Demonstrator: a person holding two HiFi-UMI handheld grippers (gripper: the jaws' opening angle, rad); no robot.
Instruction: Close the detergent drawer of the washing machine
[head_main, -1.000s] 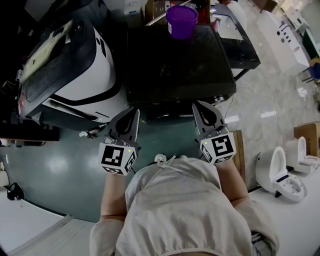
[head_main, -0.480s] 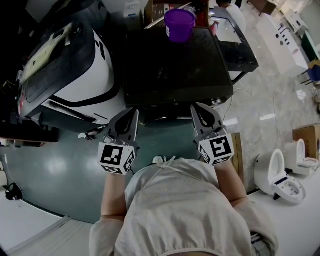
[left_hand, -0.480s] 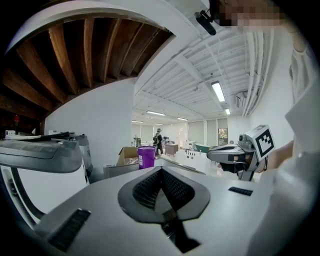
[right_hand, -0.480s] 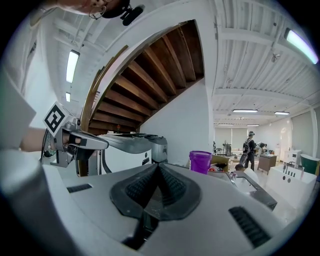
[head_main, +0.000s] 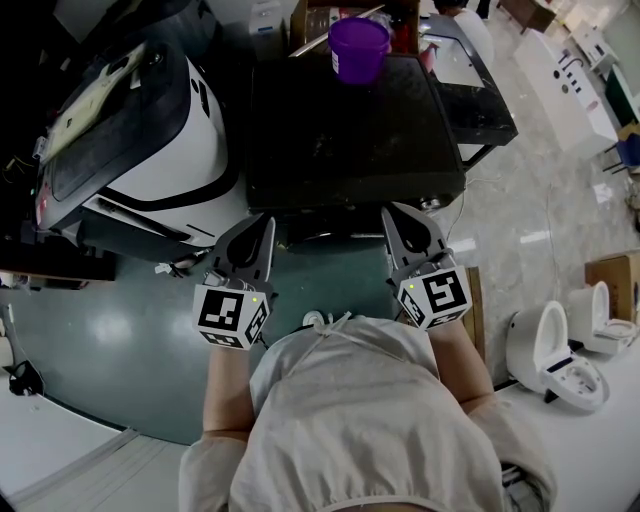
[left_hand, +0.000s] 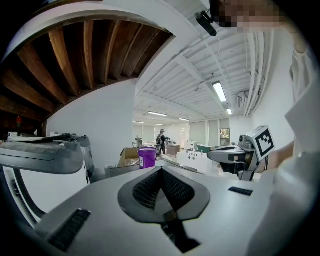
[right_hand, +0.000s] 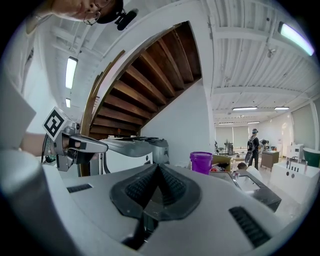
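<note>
In the head view the black washing machine (head_main: 350, 130) stands right in front of me, seen from above. Its detergent drawer is hidden below the top's front edge. My left gripper (head_main: 267, 220) hovers shut and empty near the machine's front left corner. The right gripper (head_main: 389, 211) is also shut and empty, just before the front edge at the right. In the left gripper view the jaws (left_hand: 161, 169) meet with nothing between them, and the right gripper (left_hand: 240, 152) shows beside them. The right gripper view shows its jaws (right_hand: 158, 165) pressed together.
A purple cup (head_main: 358, 45) stands on the far edge of the machine's top. A white and black appliance (head_main: 150, 140) sits close on the left. White toilets (head_main: 560, 350) stand on the floor at the right. A person (right_hand: 254, 145) walks far off.
Both grippers have stayed almost where they were, still shut; only the head view has shifted slightly.
</note>
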